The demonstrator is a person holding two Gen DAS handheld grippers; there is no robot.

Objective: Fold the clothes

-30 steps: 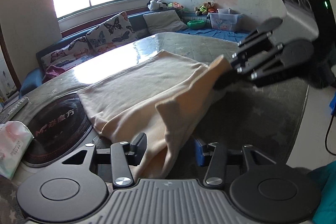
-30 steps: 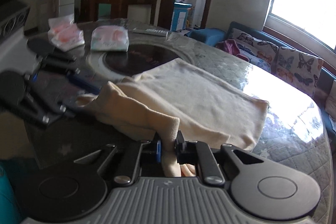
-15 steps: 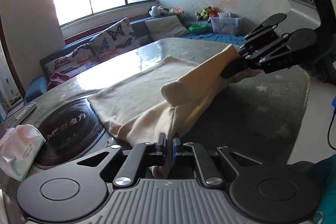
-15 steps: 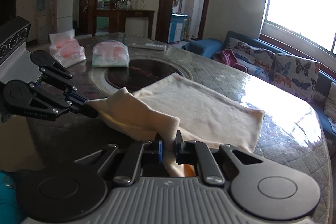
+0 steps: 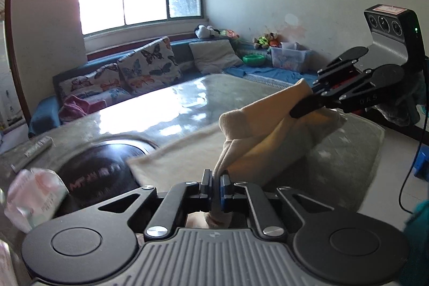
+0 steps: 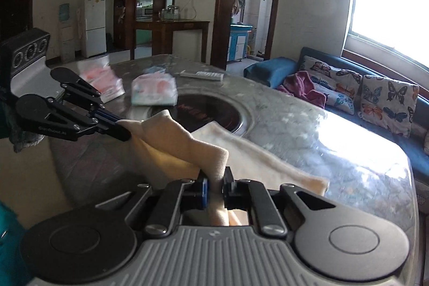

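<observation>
Nearest item: our left gripper, jaws drawn narrow and clamped on a pinch of the cream garment; a tail of cloth hangs down behind the pads.

Beside it: our right gripper, jaws likewise narrow, clamped on another pinch of the same garment. In the left wrist view the right gripper shows at the right, its tips buried in the raised fold.

The garment, held part: a doubled near edge lifted clear of the table and strung between our two grips, sagging a little in the middle.

The garment, resting part: the remainder lies flat on the table beyond the lifted edge, running toward the far side, one corner near the table's right edge as the right wrist view has it.

Middle ground: a dark round inset plate in the table top, the flat cloth lying just beside it and possibly over its rim. Past it, two soft packets and a remote control toward the far left edge.

Background: a sofa with butterfly cushions under the window.

Step in hand, by our reckoning: a fold is under way, the near edge raised for carrying over the flat part.

Next move, as we judge it: both grips travel together toward the far edge at even height, keeping the span taut, then lower so edge meets edge before the jaws release.
</observation>
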